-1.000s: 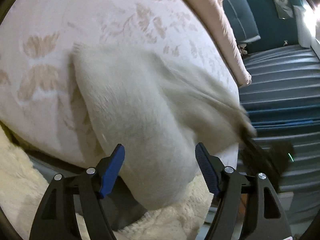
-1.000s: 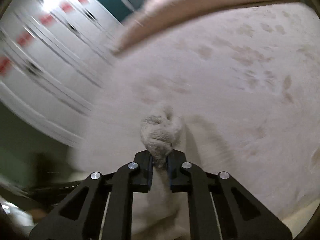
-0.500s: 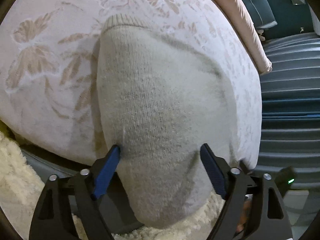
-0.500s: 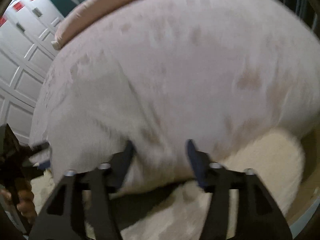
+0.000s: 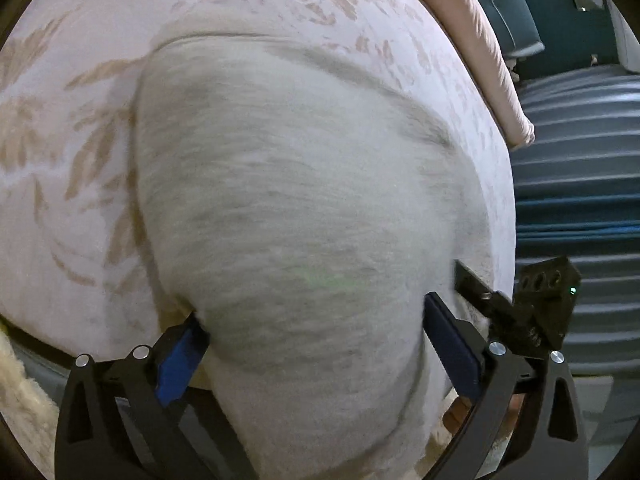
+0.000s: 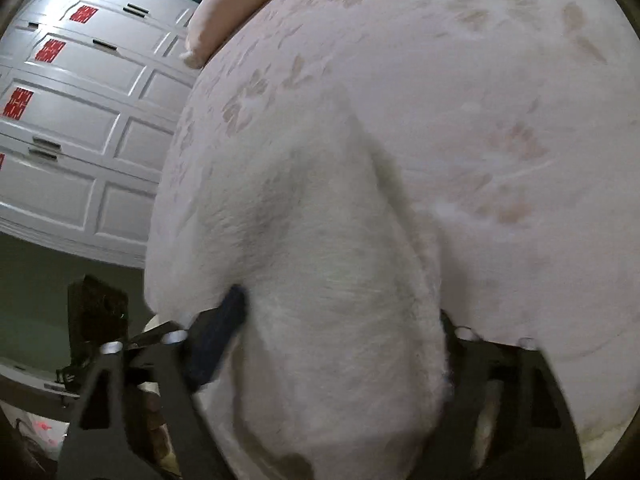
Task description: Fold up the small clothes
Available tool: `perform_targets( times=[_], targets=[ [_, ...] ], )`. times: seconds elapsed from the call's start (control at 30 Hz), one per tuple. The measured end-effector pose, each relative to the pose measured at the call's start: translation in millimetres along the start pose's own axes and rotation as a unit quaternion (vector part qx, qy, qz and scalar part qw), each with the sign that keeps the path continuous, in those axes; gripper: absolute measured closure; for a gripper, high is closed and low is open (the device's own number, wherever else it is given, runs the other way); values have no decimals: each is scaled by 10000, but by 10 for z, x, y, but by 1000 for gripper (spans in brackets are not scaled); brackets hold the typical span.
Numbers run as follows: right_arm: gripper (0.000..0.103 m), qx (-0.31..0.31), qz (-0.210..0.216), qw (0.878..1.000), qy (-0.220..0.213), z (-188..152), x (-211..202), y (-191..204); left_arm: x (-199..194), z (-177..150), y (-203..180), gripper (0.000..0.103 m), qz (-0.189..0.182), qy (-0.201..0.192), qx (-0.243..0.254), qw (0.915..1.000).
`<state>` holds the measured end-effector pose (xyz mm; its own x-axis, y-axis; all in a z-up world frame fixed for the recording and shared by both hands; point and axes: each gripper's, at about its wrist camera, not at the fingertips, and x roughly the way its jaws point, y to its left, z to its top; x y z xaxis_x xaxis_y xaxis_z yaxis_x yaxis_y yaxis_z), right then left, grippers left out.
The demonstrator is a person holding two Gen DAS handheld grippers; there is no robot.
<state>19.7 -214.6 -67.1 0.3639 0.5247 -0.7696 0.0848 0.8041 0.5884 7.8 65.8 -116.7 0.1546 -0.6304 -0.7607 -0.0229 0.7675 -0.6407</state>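
A pale grey-white knitted sock (image 5: 304,216) lies on a pink floral cushion (image 5: 80,128), its lower end hanging over the near edge. My left gripper (image 5: 312,344) is open, its blue pads on either side of the sock's lower part, not pinching it. In the right wrist view the same sock (image 6: 332,264) fills the middle and my right gripper (image 6: 340,356) is open around it; its right finger is mostly hidden by the cloth. The right gripper's body also shows in the left wrist view (image 5: 536,300), at the cushion's right edge.
A pink bolster (image 5: 492,52) runs along the cushion's far side. A fluffy cream rug (image 5: 20,392) lies below the cushion. Dark teal ribbed upholstery (image 5: 576,168) is to the right. White panelled cupboard doors (image 6: 76,120) stand at the left in the right wrist view.
One second ago my right gripper was shut on a bunched end of the sock; it has let go and opened. The sock has dropped flat on the cushion. Both grippers have moved closer.
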Motion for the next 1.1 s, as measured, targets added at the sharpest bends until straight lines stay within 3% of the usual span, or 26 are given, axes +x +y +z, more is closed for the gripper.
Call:
perform_targets(
  times=[0.03,0.07,0.17,0.2,0.27,0.33,0.37,0.47,0.5,0.63,0.7,0.77,0.8,0.9,0.97,1.03,1.1],
  targets=[
    [61,-28,-8,9999,-112,-15,-54,56,-10,3,-40,6,-13,-6,62,10000],
    [67,156,211,9993,-248,-17,-148,68,-22,4,-93,7,-55,-9,150,9999],
    [73,452,959,9901,-925,10,-488,128,-184,45,-383,17,-296,-91,625,9976],
    [73,441,1075,9851,-1272,-5,-673,166,-291,91,-567,20,-338,-252,992,9942],
    [73,499,1061,9780,-1726,-33,-898,143,-400,150,-773,20,-314,-495,1471,9874],
    [70,786,661,9727,-2082,-61,-980,-51,-430,225,-1007,20,-176,-779,2016,9762],
    [66,930,428,9734,-2049,-49,-933,-140,-347,274,-1080,17,14,-825,2221,9715],
    [59,1349,-755,9786,-1361,21,-604,-480,85,385,-1056,19,864,-538,2371,9661],
    [55,1334,-787,9779,-1404,19,-613,-509,251,416,-1015,17,1003,-265,2338,9667],
    [25,1192,-733,9802,-1398,49,-679,-425,368,405,-965,15,623,36,2048,9768],
    [25,1154,-578,9865,-1006,41,-595,-585,520,409,-971,5,617,308,1951,9784],
    [22,1310,-344,9872,-840,54,-475,-677,693,446,-973,5,715,527,1889,9780],
    [22,1326,-305,9870,-857,113,-401,-630,771,479,-974,5,752,555,1839,9785],
    [46,1223,-170,9887,-852,209,-429,-546,753,475,-1074,7,688,540,1868,9785],
    [64,1067,-176,9897,-936,255,-503,-429,673,447,-1170,20,570,462,2011,9768],
    [67,968,134,9885,-1154,307,-642,-274,523,398,-1333,30,395,323,2312,9716],
    [68,702,92,9883,-1348,349,-789,-53,350,371,-1494,37,274,160,2632,9642]
  ],
)
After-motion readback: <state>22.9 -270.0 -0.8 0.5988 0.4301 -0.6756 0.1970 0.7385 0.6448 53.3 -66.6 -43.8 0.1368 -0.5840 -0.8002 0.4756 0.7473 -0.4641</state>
